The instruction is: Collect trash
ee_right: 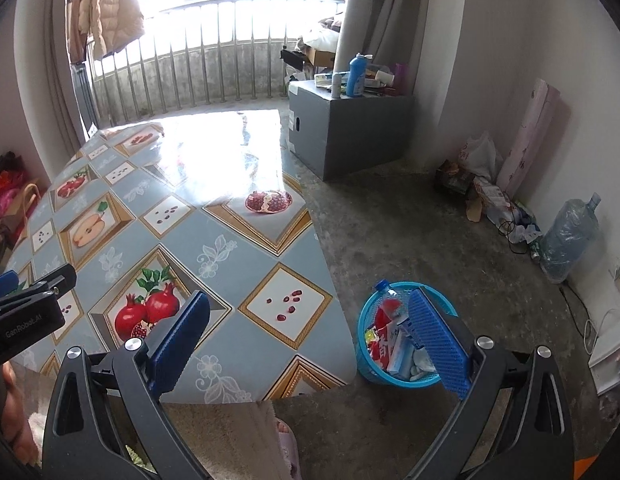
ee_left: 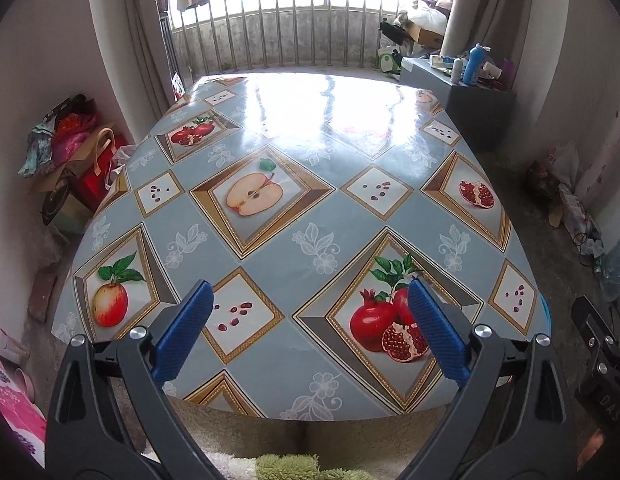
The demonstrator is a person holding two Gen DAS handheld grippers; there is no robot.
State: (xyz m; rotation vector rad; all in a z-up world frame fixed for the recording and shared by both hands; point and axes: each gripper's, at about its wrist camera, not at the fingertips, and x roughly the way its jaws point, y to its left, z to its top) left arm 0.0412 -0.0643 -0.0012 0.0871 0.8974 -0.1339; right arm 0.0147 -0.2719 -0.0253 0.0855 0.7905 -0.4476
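The left wrist view is taken from above the near edge of the fruit-patterned glossy tablecloth table [ee_left: 310,200], facing the metal balcony railing [ee_left: 301,20]. The right wrist view is set further right, over the table corner and round blue plastic basket [ee_right: 364,344]. Table, railing and grey box cabinet [ee_right: 350,136] are shared.

Table [ee_left: 310,240] has a glossy oilcloth [ee_right: 213,216], blue-grey with a fruit-print diamond pattern; no loose items visible on it, far end washed out by glare. Concrete floor [ee_right: 390,220] to the right: blue mesh wastebasket [ee_right: 368,364] just off the table's near right corner, holding wrappers [ee_right: 394,344] and a plastic bottle [ee_right: 384,290]. Grey box [ee_right: 350,132] by the far right corner.
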